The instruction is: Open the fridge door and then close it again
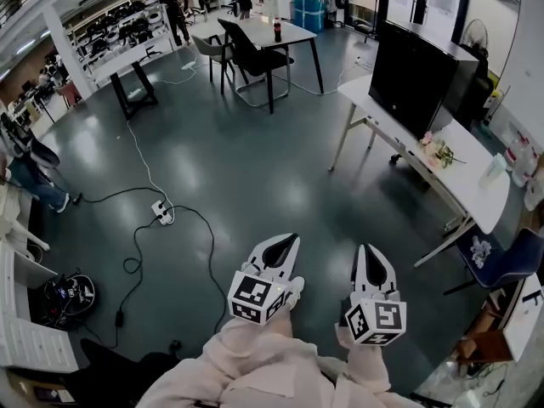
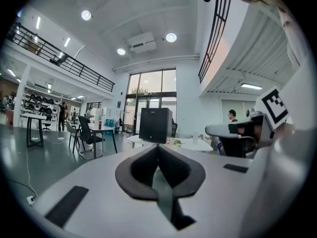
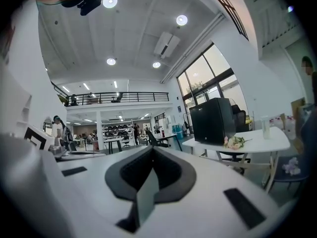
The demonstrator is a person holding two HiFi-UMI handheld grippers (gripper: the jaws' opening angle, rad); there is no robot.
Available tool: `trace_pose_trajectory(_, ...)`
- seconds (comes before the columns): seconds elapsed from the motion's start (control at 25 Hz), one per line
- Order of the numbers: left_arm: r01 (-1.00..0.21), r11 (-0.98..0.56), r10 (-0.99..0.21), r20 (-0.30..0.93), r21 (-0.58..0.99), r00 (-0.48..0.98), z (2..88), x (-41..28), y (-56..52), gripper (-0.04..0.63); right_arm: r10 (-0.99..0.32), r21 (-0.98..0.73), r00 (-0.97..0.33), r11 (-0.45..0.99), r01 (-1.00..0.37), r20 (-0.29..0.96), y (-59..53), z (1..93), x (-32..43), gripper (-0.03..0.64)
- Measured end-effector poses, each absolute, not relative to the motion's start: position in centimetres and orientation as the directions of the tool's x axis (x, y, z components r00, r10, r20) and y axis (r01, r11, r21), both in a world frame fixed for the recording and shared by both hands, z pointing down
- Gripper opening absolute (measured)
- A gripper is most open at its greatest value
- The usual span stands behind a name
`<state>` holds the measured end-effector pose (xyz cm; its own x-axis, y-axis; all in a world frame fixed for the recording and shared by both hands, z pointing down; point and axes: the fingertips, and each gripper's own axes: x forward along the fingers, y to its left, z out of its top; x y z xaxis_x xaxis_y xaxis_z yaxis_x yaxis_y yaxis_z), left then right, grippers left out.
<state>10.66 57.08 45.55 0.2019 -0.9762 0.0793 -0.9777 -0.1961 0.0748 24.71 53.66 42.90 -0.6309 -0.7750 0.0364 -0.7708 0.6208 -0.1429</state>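
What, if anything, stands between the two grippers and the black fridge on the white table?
Nothing visible does. Only bare floor lies between the left gripper, the right gripper and the fridge on its table; the flowers lie off to the fridge's side.

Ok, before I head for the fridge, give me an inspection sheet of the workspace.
Surface: white table at the right, carrying the fridge.
Job's things: black fridge, door looks shut; neither gripper is near it.
Clutter: flowers beside the fridge, pale cup further along the table.
Grippers: left gripper and right gripper both shut and empty, held over the floor.
Cables: black cable looping across the floor, white power strip to the left.
Surroundings: dark floor, far table with chairs, people at the back.
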Motion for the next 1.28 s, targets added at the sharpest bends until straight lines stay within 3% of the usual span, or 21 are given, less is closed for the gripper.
trace_pose_trajectory(0.52, -0.982, -0.177, -0.982, 0.051, 0.072, 0.181, 43.4, 5.5, 42.2, 0.011, -0.761, -0.117, -0.648, 0.64, -0.759, 0.037, 38.5, 41.2, 19.4, 0.009)
trace_pose_trajectory(0.96, -0.984, -0.172, -0.984, 0.039, 0.049, 0.174, 41.1, -2.9, 31.1, 0.011, -0.744, -0.111, -0.668, 0.662, -0.741, 0.02, 27.1, 39.2, 10.4, 0.009)
trace_pose_trajectory(1.28, -0.997, -0.063, -0.997, 0.039, 0.035, 0.064, 41.3, -10.6, 26.6, 0.011, -0.693, -0.124, -0.721, 0.714, -0.689, 0.014, 21.5, 39.8, 3.3, 0.009)
